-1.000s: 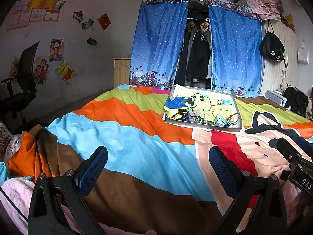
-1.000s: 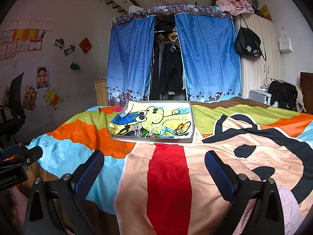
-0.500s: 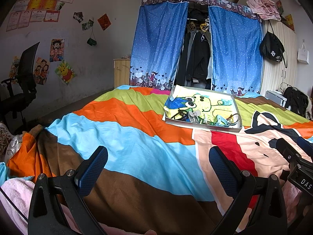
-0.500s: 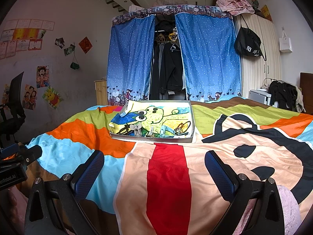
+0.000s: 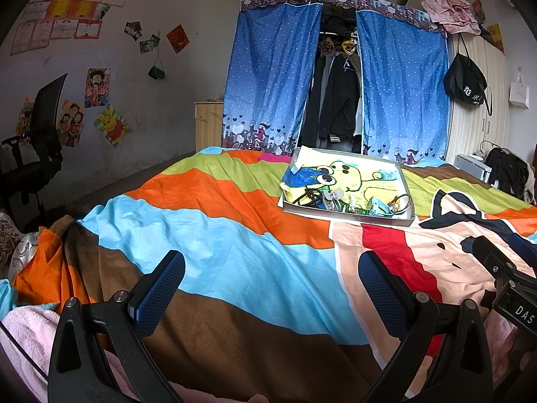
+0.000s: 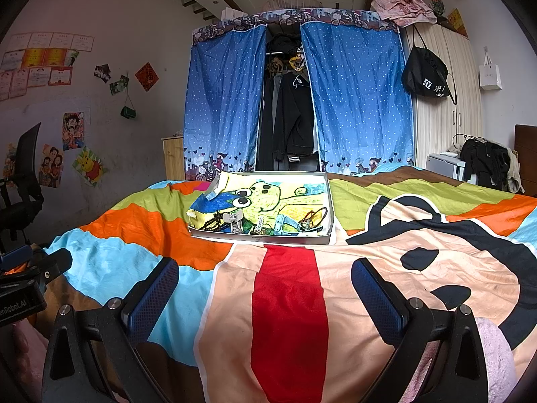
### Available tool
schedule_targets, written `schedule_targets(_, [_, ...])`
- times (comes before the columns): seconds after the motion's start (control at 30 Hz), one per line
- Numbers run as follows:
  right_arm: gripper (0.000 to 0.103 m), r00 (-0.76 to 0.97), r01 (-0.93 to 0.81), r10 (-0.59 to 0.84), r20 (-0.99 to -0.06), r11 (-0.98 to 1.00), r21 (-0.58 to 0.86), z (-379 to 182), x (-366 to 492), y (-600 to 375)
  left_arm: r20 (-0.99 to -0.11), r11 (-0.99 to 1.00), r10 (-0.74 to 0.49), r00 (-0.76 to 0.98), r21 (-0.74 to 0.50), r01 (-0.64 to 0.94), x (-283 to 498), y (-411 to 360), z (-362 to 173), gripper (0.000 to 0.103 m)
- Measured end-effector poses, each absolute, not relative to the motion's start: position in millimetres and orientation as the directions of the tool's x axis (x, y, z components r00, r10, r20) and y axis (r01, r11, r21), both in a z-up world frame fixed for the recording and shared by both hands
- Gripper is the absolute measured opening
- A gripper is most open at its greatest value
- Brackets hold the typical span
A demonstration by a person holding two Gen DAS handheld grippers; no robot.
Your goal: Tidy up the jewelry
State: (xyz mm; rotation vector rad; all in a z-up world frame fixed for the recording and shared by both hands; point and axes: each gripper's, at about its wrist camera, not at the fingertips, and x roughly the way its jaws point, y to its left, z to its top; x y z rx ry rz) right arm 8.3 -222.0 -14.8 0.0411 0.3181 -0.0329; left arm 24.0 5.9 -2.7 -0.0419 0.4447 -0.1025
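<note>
A shallow grey tray (image 5: 345, 214) (image 6: 258, 237) lined with a cartoon drawing lies on the bed, far ahead of both grippers. Along its near edge sit a black bead string (image 5: 307, 197) (image 6: 212, 220), a grey clip (image 6: 233, 217), a light blue piece (image 5: 377, 207) (image 6: 285, 223) and a dark hoop (image 5: 402, 201) (image 6: 319, 215). My left gripper (image 5: 272, 283) hovers open and empty over the near, brown and blue part of the bedspread. My right gripper (image 6: 265, 283) is open too, empty, over the red stripe. Each gripper shows at the other view's edge.
A bedspread (image 5: 218, 235) with bright stripes and a cartoon face covers the whole bed. Pink cloth (image 6: 496, 352) lies at the near edge. A black office chair (image 5: 37, 147) stands at the left wall; blue curtains (image 6: 362, 100) and a wardrobe (image 6: 443, 107) are behind the bed.
</note>
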Motion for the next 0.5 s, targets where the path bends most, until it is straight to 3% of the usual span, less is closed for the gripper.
schedule_targets(0.5, [0.103,0.949,0.038,-0.025,-0.315,0.999,0.034,-14.8,8.6,-221.9,-0.436,0.999,-0.044,0.899,-0.013,0.043,25.4,4.2,-3.6,0.101])
